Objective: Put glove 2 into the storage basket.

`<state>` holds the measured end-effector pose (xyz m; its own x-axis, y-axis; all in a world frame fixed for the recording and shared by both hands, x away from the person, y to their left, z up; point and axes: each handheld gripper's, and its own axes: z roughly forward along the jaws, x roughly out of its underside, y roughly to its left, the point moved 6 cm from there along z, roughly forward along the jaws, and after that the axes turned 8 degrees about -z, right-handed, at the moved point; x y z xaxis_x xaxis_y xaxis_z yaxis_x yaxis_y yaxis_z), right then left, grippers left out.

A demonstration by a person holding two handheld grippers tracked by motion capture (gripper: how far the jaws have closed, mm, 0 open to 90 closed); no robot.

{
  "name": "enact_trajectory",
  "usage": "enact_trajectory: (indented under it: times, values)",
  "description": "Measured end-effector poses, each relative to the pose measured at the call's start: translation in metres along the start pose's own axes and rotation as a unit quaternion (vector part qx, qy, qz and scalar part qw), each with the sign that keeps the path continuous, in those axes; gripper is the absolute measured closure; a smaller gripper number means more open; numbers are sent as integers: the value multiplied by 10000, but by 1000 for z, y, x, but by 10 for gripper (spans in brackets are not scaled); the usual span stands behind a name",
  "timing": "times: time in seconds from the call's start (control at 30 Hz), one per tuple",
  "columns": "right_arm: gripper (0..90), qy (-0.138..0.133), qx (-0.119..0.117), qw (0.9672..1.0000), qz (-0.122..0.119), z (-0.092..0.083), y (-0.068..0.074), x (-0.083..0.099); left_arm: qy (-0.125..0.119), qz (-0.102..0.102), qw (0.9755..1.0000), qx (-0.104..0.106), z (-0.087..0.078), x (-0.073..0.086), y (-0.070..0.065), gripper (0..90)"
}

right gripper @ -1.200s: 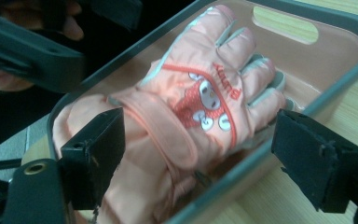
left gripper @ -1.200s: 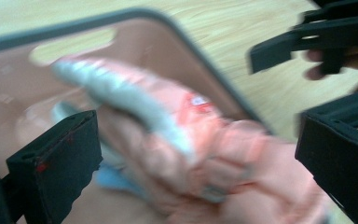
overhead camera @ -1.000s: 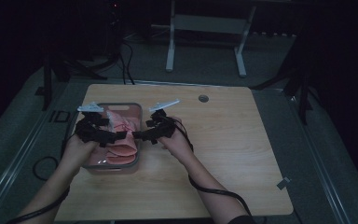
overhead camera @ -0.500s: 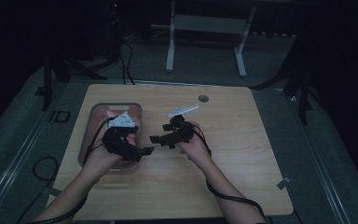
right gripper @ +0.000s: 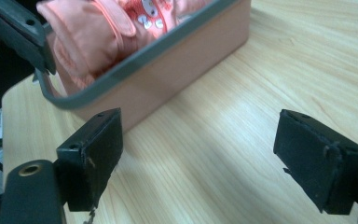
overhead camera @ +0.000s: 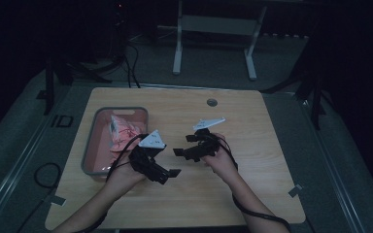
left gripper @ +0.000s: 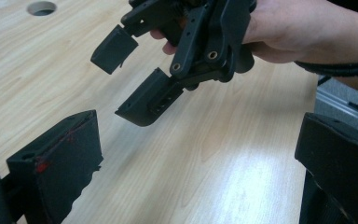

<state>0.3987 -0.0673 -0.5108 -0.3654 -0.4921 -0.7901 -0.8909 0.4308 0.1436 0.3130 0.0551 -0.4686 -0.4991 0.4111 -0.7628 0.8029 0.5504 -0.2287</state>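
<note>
A: Where does the pink cloth (overhead camera: 122, 137) sit from where you're working?

B: I see it bunched inside the tray (overhead camera: 91, 145), which stands on the left part of the table (overhead camera: 272, 145). In the high view its long axis runs with the tray, away from me toward the far edge. In my right gripper view the cloth (right gripper: 107, 28) rises a little above the grey rim of the tray (right gripper: 168, 65), and the tray wall is just ahead of the jaws.

A: And the grippers themselves?

B: Both are released and empty. My left gripper (overhead camera: 167, 174) hangs over bare wood just beside the tray's near right corner, jaws spread wide and pointing right, away from the cloth. My right gripper (overhead camera: 180, 152) is a bit farther right, jaws apart too, pointing left toward the tray.

A: So which one goes in?

B: I judge the left hand (overhead camera: 126, 172) is nearer; it sits right against the tray's corner. But that gripper faces the wrong way, so I'd have to swing it back left. The right gripper already looks at the cloth and would reach it over the near wall.
</note>
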Motion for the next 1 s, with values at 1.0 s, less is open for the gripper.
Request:
enact_trajectory:
  times: [1.0]
  values:
    - [156, 159, 89, 9998, -91, -12, -8, 83, 502, 622, 9956, 497, 75, 39, -41, 6]
